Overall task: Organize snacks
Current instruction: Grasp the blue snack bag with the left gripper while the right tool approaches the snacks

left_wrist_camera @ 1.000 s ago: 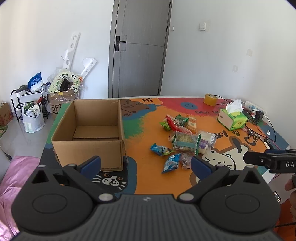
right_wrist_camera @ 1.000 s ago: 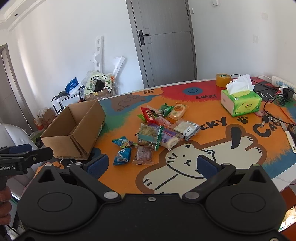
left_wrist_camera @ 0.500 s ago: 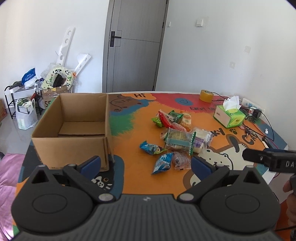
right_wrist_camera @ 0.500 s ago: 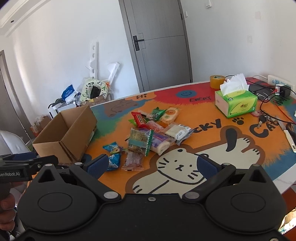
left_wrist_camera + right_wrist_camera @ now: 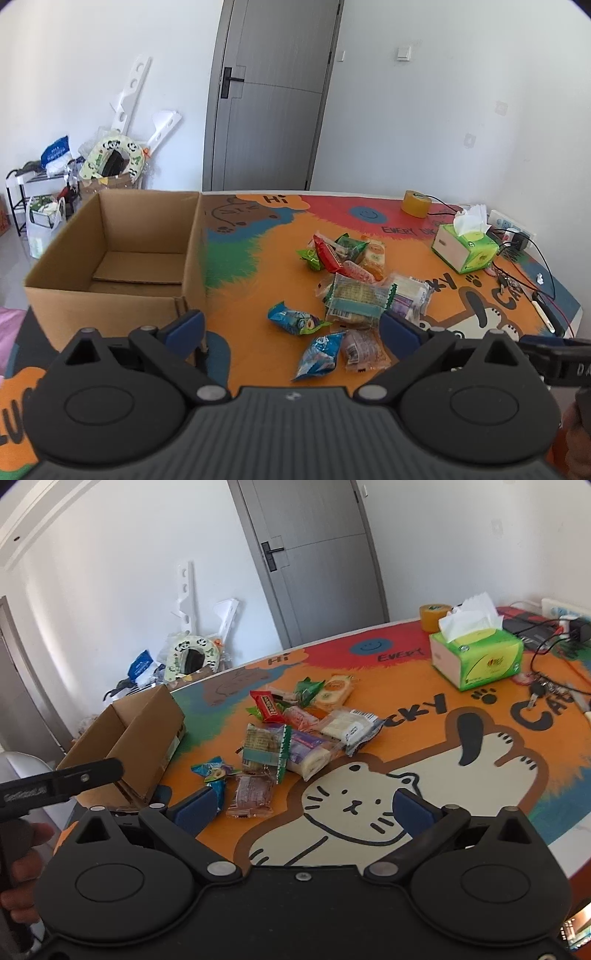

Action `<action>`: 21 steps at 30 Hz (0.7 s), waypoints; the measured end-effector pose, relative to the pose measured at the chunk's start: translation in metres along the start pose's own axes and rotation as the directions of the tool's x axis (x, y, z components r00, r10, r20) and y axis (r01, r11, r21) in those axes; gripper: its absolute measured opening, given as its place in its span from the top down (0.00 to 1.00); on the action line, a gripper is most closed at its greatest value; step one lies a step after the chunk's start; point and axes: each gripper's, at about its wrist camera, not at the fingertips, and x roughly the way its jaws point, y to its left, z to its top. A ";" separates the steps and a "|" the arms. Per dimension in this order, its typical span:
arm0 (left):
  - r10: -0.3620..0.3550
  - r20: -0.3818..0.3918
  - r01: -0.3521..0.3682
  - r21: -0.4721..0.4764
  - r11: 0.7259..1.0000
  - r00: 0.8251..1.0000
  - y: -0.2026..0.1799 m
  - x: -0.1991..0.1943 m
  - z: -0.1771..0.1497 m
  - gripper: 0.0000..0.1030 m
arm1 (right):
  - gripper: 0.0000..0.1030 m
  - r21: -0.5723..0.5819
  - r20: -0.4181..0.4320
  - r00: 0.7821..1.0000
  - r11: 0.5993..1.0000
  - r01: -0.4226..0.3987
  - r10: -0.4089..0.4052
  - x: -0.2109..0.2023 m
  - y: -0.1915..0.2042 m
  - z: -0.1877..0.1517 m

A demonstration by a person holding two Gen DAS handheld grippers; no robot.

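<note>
Left gripper point(image 5: 291, 326): wide open, holding nothing, up above the near side of the table.
Right gripper point(image 5: 303, 808): wide open too, holding nothing.
Snacks point(image 5: 354, 291): a loose pile of packets in the middle of the colourful cat mat point(image 5: 424, 775).
Cardboard box point(image 5: 110, 266): open on top, standing left of the pile.
Tissue box point(image 5: 476, 657): green, far right, well apart from the snacks.

The table mat point(image 5: 424, 738) reads "Hi", "EVERY" and "CKY"; snack labels are too small to read.
</note>
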 end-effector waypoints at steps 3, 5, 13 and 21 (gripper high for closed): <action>-0.004 -0.015 0.004 0.000 1.000 1.000 -0.003 0.016 -0.002 0.03 | 0.06 -0.023 -0.011 1.000 1.000 0.003 -0.004 0.009 -0.001 -0.001; -0.011 -0.027 0.011 -0.001 1.000 1.000 -0.003 0.025 -0.004 0.05 | 0.12 -0.022 -0.027 1.000 1.000 0.001 -0.002 0.017 -0.004 -0.001; -0.032 -0.098 0.031 -0.012 0.999 0.995 -0.002 0.065 -0.014 0.23 | 0.23 0.017 -0.068 0.998 1.000 -0.003 0.004 0.047 -0.016 -0.002; -0.045 -0.146 0.043 -0.017 0.999 0.988 -0.003 0.091 -0.023 0.36 | 0.24 0.015 -0.073 0.997 1.000 -0.003 0.004 0.068 -0.019 0.000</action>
